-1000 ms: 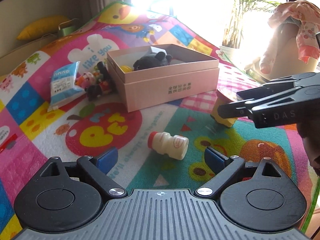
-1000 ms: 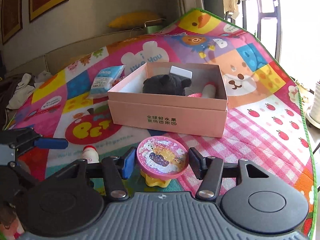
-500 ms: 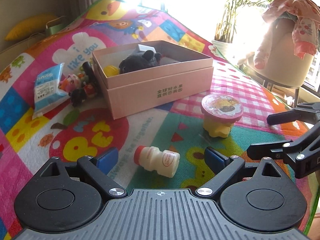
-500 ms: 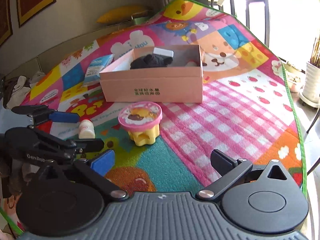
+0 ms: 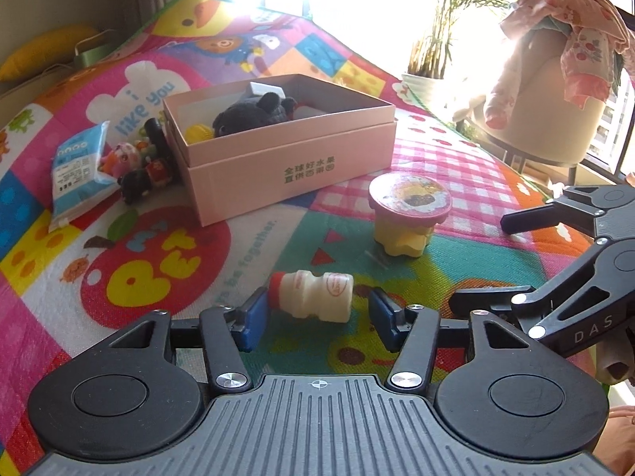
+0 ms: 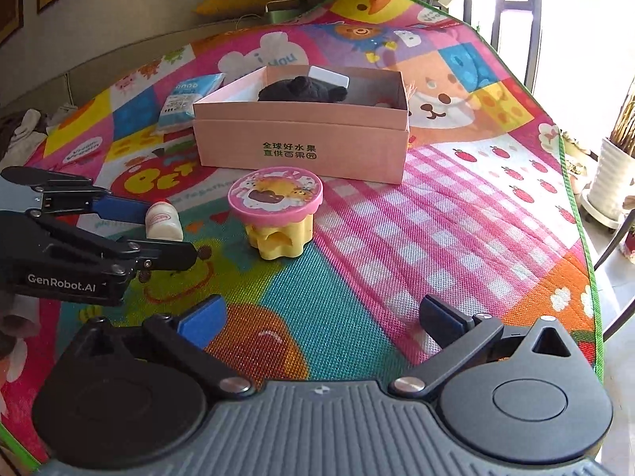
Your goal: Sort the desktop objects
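Our left gripper point(image 5: 315, 319) brackets the small bottle point(image 5: 311, 295) lying between its parted jaws. Our right gripper point(image 6: 323, 317) gapes wide, with the jelly cup point(image 6: 276, 210) well ahead.

The right gripper point(image 6: 321, 317), which a second earlier had its fingers on either side of the pink-lidded cup point(image 6: 278, 212), let it alone and drew back; its jaws spread wide and the cup stood free on the mat point(image 6: 397, 261), well ahead of the fingertips. In the left view that gripper slid from in front of the cup out to the right edge. The left gripper point(image 5: 315, 319) moved forward onto the lying bottle point(image 5: 311, 295), which went from well ahead of the blue pads point(image 5: 250, 319) to between them, the red cap just beside the left pad. Its jaws narrowed, with a gap left at the bottle's base.
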